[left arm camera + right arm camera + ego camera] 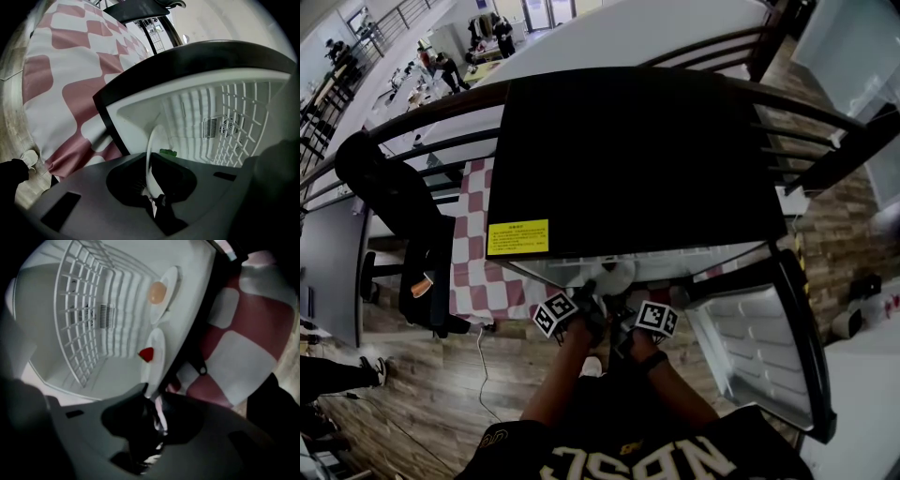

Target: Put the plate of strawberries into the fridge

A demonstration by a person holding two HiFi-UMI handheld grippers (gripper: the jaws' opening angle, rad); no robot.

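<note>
Fridge (pixel 637 159) top black, smooth, low sheen; yellow paper-looking label (pixel 518 236) at its front left corner. Fridge inside white smooth plastic, ribbed back wall; wire rack (pixel 79 319) white-coated. Plate (pixel 155 357) white, glossy, glazed look; strawberry (pixel 146 354) red, shiny. Cloth (pixel 478 253) red-and-white check, matt, soft folds. Floor (pixel 422 394) wood planks, dull. Left gripper (pixel 152 194) shell grey matt plastic, jaws black

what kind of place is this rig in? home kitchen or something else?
Probably an open-plan office or lab, not a home kitchen: a black mini fridge stands open beside a checked cloth, a dark railing runs behind it, and people stand around tables beyond.
</note>
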